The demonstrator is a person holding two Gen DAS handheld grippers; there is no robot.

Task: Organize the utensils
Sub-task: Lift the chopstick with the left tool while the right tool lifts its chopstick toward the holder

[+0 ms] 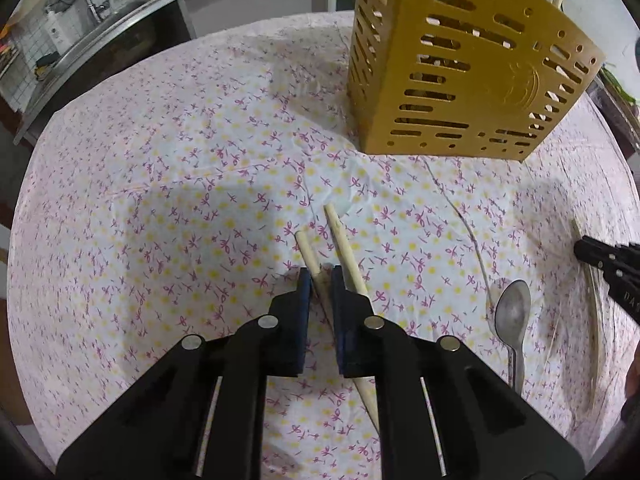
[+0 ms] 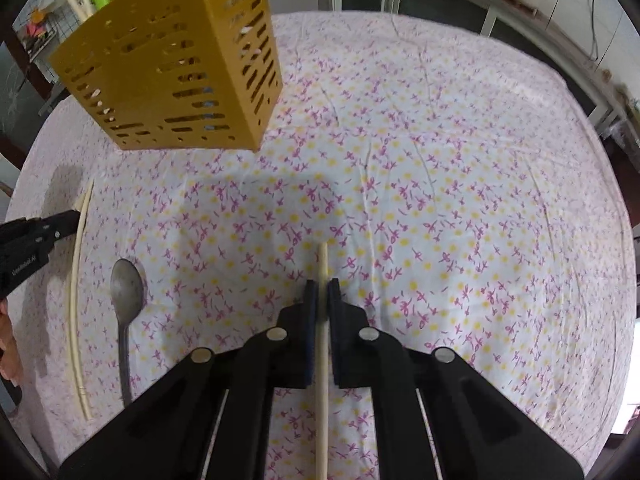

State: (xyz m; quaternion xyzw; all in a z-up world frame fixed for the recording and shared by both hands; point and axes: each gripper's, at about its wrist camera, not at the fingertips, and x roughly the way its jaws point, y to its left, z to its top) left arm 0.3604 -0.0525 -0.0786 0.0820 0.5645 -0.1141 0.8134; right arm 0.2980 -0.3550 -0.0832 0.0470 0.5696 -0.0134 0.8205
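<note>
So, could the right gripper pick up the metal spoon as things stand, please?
Probably not yet: the right gripper has its jaws shut on a chopstick. Otherwise the spoon lies uncovered on the tablecloth, with another chopstick alongside.

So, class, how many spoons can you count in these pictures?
1: the metal spoon lies on the flowered cloth, bowl pointing toward the yellow holder. Others may be hidden inside that holder.
</note>
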